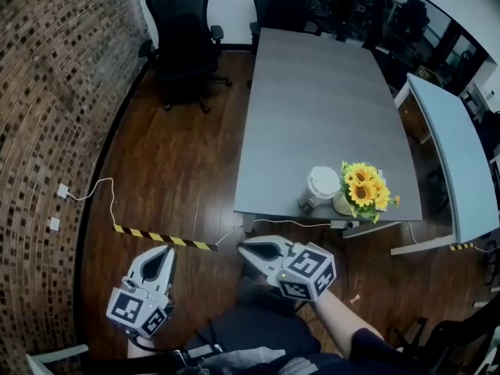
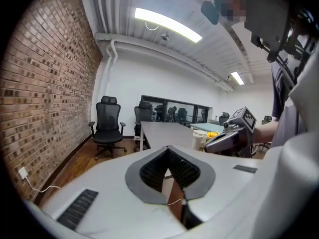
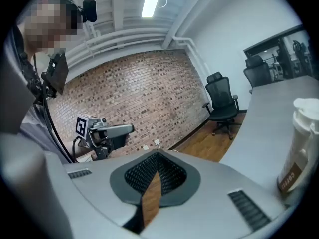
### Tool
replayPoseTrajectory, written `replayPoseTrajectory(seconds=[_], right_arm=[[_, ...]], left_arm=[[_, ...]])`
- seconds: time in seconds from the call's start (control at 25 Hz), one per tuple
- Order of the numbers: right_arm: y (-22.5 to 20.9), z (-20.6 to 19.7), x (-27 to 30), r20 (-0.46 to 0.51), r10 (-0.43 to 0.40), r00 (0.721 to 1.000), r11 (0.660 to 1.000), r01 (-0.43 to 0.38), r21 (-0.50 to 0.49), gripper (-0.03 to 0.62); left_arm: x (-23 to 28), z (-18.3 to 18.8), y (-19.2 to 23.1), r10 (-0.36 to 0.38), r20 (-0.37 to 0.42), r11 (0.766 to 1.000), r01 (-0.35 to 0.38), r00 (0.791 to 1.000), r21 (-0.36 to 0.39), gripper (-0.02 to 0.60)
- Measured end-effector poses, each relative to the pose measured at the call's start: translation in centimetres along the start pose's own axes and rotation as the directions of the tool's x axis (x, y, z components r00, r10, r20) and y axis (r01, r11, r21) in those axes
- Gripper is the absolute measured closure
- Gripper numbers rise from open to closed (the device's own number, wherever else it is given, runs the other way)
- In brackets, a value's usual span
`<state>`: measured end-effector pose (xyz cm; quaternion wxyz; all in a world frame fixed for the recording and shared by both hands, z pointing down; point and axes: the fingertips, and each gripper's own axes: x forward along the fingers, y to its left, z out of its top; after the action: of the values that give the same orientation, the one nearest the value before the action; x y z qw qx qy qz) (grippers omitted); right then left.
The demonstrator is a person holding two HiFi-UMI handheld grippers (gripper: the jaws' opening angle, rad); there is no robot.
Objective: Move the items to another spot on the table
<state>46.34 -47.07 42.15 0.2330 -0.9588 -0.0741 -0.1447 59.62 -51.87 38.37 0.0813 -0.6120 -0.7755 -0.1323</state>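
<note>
A white lidded cup (image 1: 319, 187) and a pot of yellow sunflowers (image 1: 363, 187) stand side by side at the near edge of the grey table (image 1: 320, 100). Both grippers hover over the wooden floor in front of the table, short of the items. My left gripper (image 1: 166, 251) is shut and holds nothing. My right gripper (image 1: 245, 248) is also shut and empty, its tip just below the table's near edge. The left gripper view shows the cup (image 2: 199, 139) and flowers (image 2: 213, 129) beyond the shut jaws. In the right gripper view the cup (image 3: 300, 143) stands at the far right.
Black office chairs (image 1: 183, 30) stand at the table's far end. A second, pale table (image 1: 453, 155) lies to the right. A brick wall (image 1: 47, 131) runs along the left. Yellow-black tape (image 1: 164, 239) and a white cable (image 1: 105, 194) cross the floor.
</note>
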Motion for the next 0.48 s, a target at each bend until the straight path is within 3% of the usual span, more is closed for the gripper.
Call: replayPoseTrajectory(seconds=[0.16, 0.28, 0.48], right_arm=[[-3.6, 1.4, 1.1, 0.033, 0.013, 0.999, 0.999, -0.015, 0.051, 0.589], [-6.2, 2.9, 1.4, 0.036, 0.003, 0.999, 0.999, -0.005, 0.051, 0.591], [-9.0, 4.7, 0.2, 0.099, -0.07, 0.993, 0.996, 0.064, 0.058, 0.589]], left_arm=[[5.7, 2.3, 0.9, -0.042, -0.029, 0.997, 0.044, 0.999, 0.071, 0.561], [9.9, 3.6, 1.4, -0.097, -0.048, 0.992, 0.101, 0.994, 0.07, 0.561], [15.4, 4.9, 0.8, -0.225, -0.095, 0.966, 0.235, 0.97, 0.11, 0.561]])
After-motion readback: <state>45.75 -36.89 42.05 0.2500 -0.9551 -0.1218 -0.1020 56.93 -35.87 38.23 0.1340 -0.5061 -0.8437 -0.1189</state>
